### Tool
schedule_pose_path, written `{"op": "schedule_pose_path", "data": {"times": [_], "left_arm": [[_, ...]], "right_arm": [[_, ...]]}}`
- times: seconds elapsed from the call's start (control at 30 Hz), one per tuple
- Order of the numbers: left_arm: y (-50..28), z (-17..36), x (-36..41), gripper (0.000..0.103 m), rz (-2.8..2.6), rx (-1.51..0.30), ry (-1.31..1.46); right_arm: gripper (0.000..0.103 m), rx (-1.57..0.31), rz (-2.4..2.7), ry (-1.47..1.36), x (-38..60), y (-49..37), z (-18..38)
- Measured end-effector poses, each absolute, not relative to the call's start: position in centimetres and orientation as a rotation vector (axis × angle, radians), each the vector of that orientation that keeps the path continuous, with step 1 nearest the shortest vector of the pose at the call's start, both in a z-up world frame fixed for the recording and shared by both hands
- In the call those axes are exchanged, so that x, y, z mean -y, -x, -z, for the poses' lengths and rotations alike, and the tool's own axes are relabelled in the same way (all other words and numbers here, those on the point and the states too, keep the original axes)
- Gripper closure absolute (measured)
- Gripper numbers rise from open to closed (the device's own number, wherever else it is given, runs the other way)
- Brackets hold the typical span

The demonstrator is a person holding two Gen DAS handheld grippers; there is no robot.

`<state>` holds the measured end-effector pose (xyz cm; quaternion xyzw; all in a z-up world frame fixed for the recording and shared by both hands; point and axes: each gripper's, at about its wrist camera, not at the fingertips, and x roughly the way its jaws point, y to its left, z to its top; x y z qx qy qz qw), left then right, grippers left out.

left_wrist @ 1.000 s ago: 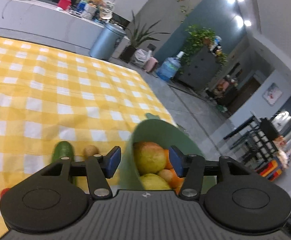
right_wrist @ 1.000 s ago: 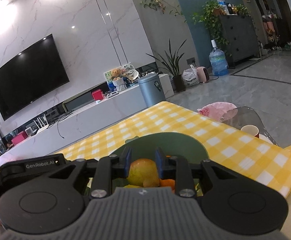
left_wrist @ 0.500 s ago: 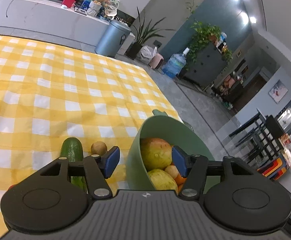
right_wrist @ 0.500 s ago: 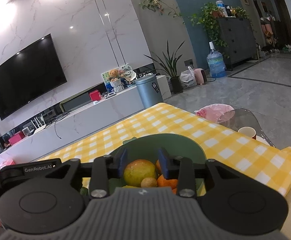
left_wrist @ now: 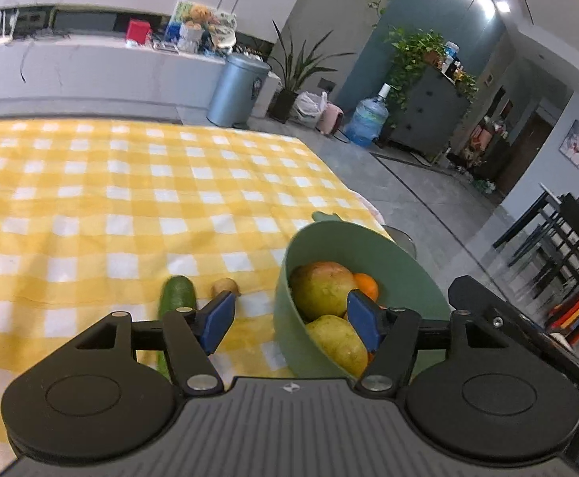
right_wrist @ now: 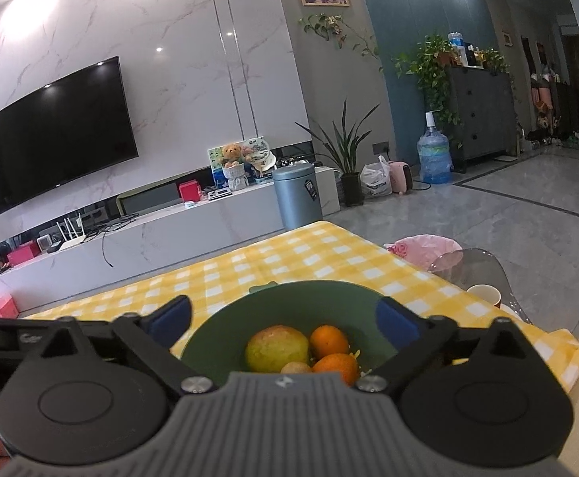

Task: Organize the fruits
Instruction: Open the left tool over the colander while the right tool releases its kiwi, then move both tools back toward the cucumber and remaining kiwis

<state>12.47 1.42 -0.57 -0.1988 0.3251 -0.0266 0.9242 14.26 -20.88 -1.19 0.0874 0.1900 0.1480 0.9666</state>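
A green bowl stands near the table's right edge and holds yellow-green fruits, oranges and a small brown fruit. It also shows in the right wrist view. A green cucumber and a small brown fruit lie on the cloth left of the bowl. My left gripper is open and empty, its jaws straddling the bowl's near left wall. My right gripper is wide open and empty above the bowl.
The table carries a yellow-and-white checked cloth. Off the right edge are a glass side table with a paper cup and a pink bag. A TV bench and a bin stand beyond.
My right gripper opened wide and released the yellow-green fruit into the bowl. My left gripper pulled back and up a little, staying open.
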Motion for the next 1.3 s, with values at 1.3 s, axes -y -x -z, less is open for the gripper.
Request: {"op": "schedule_pose_path", "data": {"times": [1.3], "left_arm": [[-2.3, -1.9, -15.5, 0.026, -0.332, -0.746, 0.501]], "right_arm": [[0.021, -0.512, -0.496, -0.237, 11.9, -9.6, -2.4]]}}
